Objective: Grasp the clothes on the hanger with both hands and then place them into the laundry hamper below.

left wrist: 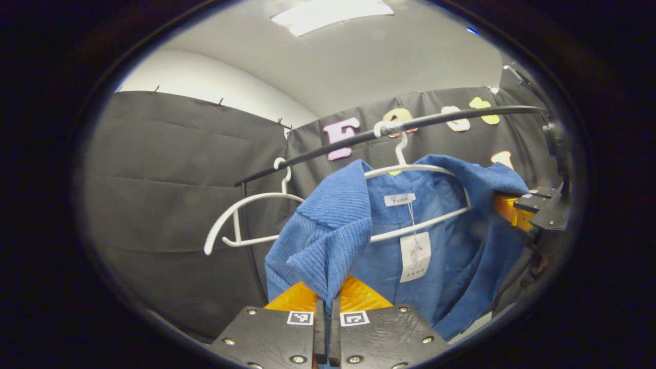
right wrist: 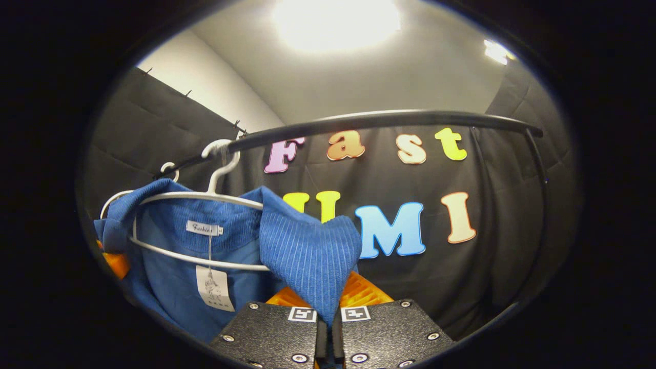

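Left claw is clamped tight on a fold of the blue shirt, both fingers pressed together with the ribbed cloth pinched between them. In the left gripper view the shirt hangs on a white hanger hooked over the dark rail, collar open, a paper tag dangling from the neck label. A second hanger sits bare on the rail, just beside the shirt. Over at the far shoulder, the right claw is touching the sleeve edge.

Switch to the right gripper view: the right claw grips its own fold of the shirt (the same ribbed blue cloth), fingers closed on it with no gap showing. The hanger is hooked on the rail, and the shirt's body drapes below it, tag hanging down the front. So the shirt is on its hanger, held at both shoulders.
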`<state>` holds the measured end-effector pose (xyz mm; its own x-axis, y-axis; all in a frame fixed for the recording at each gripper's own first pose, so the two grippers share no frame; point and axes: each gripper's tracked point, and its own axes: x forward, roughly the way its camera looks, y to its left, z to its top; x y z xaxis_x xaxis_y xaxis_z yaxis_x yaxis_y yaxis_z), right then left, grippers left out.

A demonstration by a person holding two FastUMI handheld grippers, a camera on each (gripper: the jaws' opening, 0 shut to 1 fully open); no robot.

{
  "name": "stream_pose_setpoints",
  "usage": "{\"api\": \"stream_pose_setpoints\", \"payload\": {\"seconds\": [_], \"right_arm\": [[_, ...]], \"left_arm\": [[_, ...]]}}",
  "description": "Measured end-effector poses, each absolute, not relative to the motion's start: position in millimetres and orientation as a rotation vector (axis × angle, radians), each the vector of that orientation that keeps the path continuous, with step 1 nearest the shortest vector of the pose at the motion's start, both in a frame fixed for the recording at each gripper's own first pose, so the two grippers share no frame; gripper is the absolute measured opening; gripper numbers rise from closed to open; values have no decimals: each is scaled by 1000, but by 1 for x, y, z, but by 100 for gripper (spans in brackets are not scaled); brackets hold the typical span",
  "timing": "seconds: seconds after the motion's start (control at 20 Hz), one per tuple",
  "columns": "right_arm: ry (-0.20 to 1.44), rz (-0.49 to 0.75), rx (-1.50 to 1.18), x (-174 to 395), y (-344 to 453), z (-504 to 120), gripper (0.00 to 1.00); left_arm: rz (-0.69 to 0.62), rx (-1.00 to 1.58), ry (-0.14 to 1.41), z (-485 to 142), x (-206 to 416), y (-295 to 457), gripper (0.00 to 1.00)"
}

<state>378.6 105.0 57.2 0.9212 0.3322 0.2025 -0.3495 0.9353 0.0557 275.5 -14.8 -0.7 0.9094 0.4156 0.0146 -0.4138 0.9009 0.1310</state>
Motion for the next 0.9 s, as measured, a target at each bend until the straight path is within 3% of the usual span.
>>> {"api": "stream_pose_setpoints", "payload": {"seconds": [0.55,0.9], "right_arm": [[-306,273,128,431,73,123,4],[-238,221,68,473,65,87,5]], "left_arm": [[518,190,-153,105,258,56,3],[528,257,-124,108,280,87,2]]}}
